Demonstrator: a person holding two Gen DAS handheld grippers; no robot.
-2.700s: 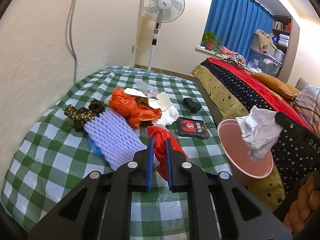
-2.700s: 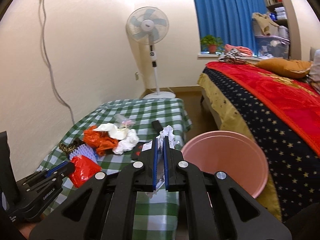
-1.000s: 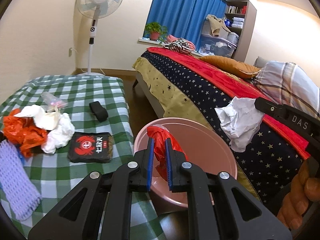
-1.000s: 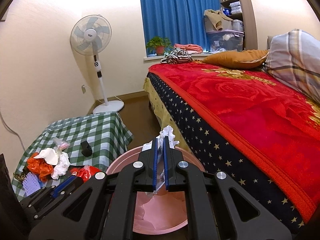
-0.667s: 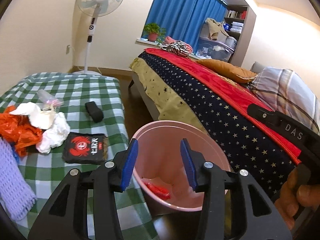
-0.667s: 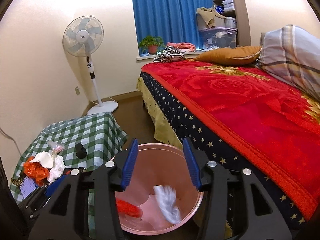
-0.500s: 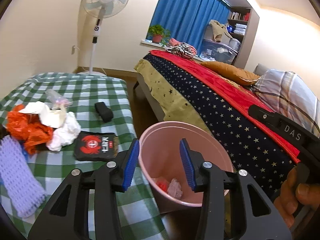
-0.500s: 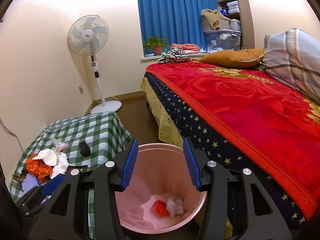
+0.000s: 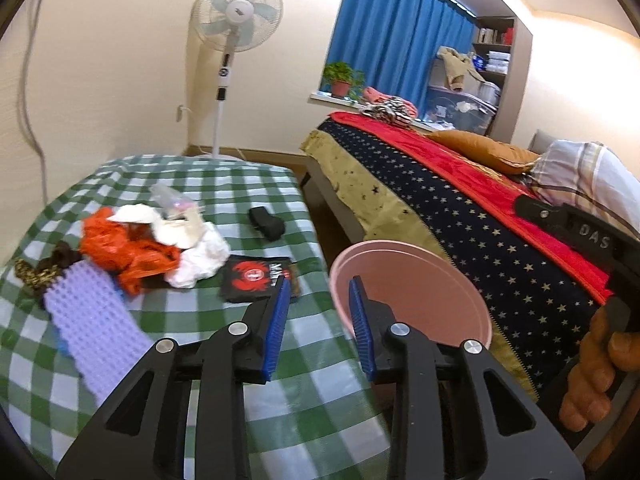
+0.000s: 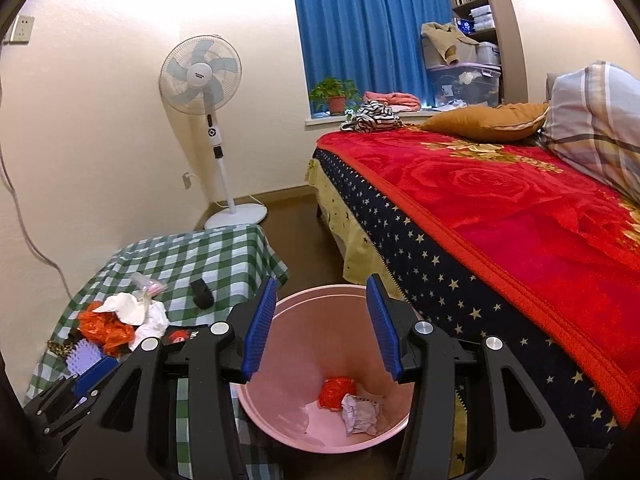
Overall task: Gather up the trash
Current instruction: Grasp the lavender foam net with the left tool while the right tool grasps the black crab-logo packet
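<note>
Both the left hand-held gripper (image 9: 316, 320) and right hand-held gripper (image 10: 320, 324) gape wide and empty, two scraps lie in the pink bin (image 10: 280, 412), and the remaining trash pile (image 9: 136, 248) on the desk (image 9: 240, 184) risks snagging neighbouring items when gripped.

One pink bin (image 10: 280, 420), two scraps inside: red wad (image 10: 335, 389), white wad (image 10: 360, 414).

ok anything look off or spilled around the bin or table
Nothing spilled. The red wrapper and crumpled paper lie inside the pink bin, which stands upright. The only mess is the trash pile left on the checked table, awaiting collection.
</note>
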